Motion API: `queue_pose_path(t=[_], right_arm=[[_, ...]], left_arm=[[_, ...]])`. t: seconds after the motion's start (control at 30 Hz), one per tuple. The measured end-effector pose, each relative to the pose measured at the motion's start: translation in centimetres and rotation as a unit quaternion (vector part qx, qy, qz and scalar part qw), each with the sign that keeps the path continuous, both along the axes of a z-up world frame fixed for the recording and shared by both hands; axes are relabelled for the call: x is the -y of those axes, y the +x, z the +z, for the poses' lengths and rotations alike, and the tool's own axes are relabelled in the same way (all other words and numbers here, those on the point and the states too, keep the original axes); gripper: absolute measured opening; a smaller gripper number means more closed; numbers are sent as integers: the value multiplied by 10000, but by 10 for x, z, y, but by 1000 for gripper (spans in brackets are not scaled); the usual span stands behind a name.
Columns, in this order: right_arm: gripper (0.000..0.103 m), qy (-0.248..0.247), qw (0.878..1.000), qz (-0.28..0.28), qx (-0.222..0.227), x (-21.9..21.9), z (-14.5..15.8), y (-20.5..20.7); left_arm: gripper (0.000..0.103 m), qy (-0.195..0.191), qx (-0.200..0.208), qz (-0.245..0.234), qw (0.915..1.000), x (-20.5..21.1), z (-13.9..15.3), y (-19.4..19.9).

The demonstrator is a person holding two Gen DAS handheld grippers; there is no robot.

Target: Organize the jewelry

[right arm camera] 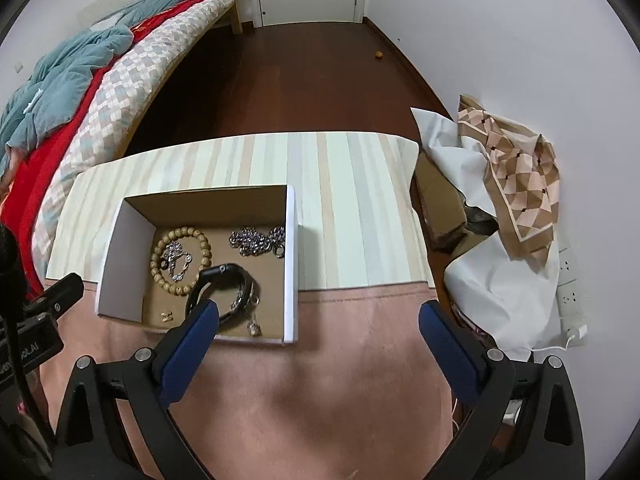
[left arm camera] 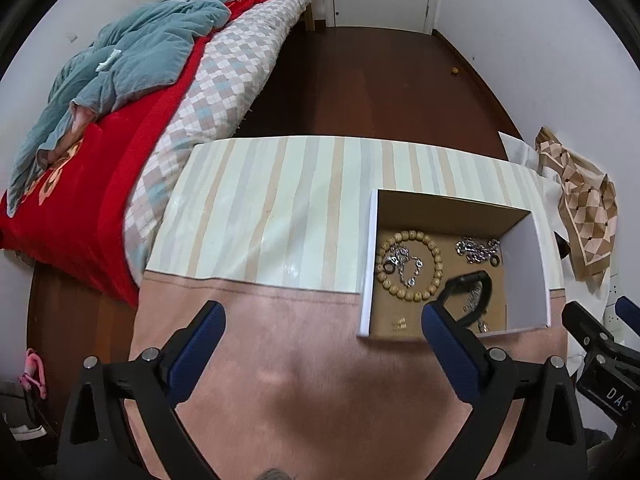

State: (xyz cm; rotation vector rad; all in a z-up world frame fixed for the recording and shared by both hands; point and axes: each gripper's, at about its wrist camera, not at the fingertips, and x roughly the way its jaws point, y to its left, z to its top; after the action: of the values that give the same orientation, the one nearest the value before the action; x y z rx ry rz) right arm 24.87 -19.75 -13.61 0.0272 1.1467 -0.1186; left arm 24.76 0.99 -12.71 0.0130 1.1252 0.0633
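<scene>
An open white cardboard box [left arm camera: 538,264] [right arm camera: 291,264] stands on the table. Inside lie a wooden bead bracelet [left arm camera: 438,268] [right arm camera: 206,246] around a small silver chain [left arm camera: 408,266] [right arm camera: 176,260], a heap of silver chain [left arm camera: 476,250] [right arm camera: 256,240], a black bangle [left arm camera: 476,284] [right arm camera: 228,276] and small gold pieces [left arm camera: 400,325] [right arm camera: 166,316]. My left gripper [left arm camera: 324,320] is open and empty over the pink cloth, left of the box. My right gripper [right arm camera: 320,320] is open and empty, just right of the box's near corner.
The table carries a striped mat [left arm camera: 280,208] [right arm camera: 352,200] and pink cloth [left arm camera: 280,360] [right arm camera: 320,380]. A bed [left arm camera: 120,120] [right arm camera: 80,100] stands to the left. A patterned scarf [left arm camera: 584,208] [right arm camera: 520,184] on white cloth [right arm camera: 500,280] lies to the right, beside a power strip [right arm camera: 570,292].
</scene>
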Motion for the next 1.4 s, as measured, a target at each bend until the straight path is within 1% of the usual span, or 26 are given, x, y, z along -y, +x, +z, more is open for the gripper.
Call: queue_pose_path(t=[0.17, 0.3, 0.57, 0.7, 0.9, 1.0, 1.2, 1.3, 1.4], right_arm=[[102, -34, 9998, -18, 184, -1, 24, -21], [102, -56, 9992, 17, 388, -4, 49, -41], [102, -91, 9956, 89, 930, -8, 110, -101], [102, -72, 9920, 136, 1249, -10, 145, -135], [102, -53, 9853, 171, 1697, -12, 196, -183], [102, -82, 9819, 193, 1884, -14, 217, -206], [102, -76, 9765, 177, 2148, -14, 247, -244], [102, -133, 9751, 172, 2207, -13, 256, -259], [102, -77, 9765, 195, 2144, -14, 259, -267]], left_arm=[[100, -30, 175, -32, 9998, 2, 23, -23], [100, 10, 411, -17, 9992, 3, 48, -49], [100, -9, 945, -6, 9955, 2, 106, -107], [100, -23, 1286, -32, 9917, 1, 140, -137], [100, -137, 1581, -48, 9873, 0, 177, -175], [100, -168, 1692, -61, 9854, 0, 190, -191], [100, -198, 1715, -89, 9849, 0, 203, -215], [100, -217, 1681, -140, 9854, 1, 206, -224], [100, -222, 1658, -153, 9858, 1, 207, -228]])
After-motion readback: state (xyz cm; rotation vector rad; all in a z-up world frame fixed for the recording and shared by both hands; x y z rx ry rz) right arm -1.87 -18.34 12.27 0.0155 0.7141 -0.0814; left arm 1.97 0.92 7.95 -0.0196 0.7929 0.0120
